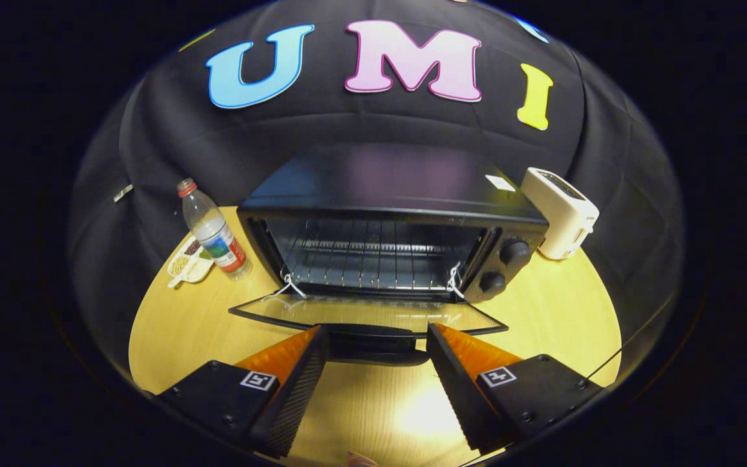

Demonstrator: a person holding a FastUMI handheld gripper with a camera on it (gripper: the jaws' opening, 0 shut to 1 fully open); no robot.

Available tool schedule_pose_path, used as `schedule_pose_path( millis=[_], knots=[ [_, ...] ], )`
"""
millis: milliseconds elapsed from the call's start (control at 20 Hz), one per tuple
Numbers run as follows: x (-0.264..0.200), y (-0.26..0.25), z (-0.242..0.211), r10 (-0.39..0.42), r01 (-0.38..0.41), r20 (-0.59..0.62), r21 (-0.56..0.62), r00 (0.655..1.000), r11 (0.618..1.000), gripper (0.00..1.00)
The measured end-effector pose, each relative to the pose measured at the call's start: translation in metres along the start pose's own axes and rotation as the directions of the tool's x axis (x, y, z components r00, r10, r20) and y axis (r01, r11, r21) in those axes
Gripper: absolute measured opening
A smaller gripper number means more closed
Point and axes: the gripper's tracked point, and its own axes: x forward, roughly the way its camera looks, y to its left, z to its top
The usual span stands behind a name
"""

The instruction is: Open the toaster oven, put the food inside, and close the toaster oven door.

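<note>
Round wooden table [172, 337] across lower half of frame, pale yellow, bare in front.

Toaster oven [386, 214] at frame centre, black, boxy, sat on table. Likely heavy enough to stay put when door gets pushed; metal and rigid. Door [367, 314] already down, lying roughly flat toward camera, glass panel with dark rim, so fragile and likely slick on the glass face. Handle [373, 340] along door's front edge, dark bar, sitting between the finger tips; best place to take hold for closing. Wire rack [373, 259] inside, no food seen on it. White string loops at both door hinges. Two knobs [503, 266] on right front panel.

Gripper [377, 344] at bottom centre, fingers spread wide, gripping nothing, tips flanking handle on either side; touching or not, cannot tell.

White pop-up toaster [561, 220] right of centre, just beside oven's right side, clear of door swing.

Water bottle [213, 235] left of centre, upright, clear plastic, red cap, light and tippy; near oven's left side.

Small white dish [189, 264] at bottom of bottle, touching or just beside it, with food bits [182, 263] in compartments. Probably the food for this task; light, small, dish rim likely the grab point. Bottle crowds dish from the right, so approach from front-left looks safer.

Open door juts over table front; judged main obstacle on route from dish to rack.
</note>
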Motion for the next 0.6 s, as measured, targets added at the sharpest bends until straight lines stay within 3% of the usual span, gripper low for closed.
schedule_pose_path(
  millis=[600],
  knots=[
    [0.008,-0.003,-0.052,0.029,-0.026,-0.145,0.023,0.989,0.999,0.96]
  ],
)
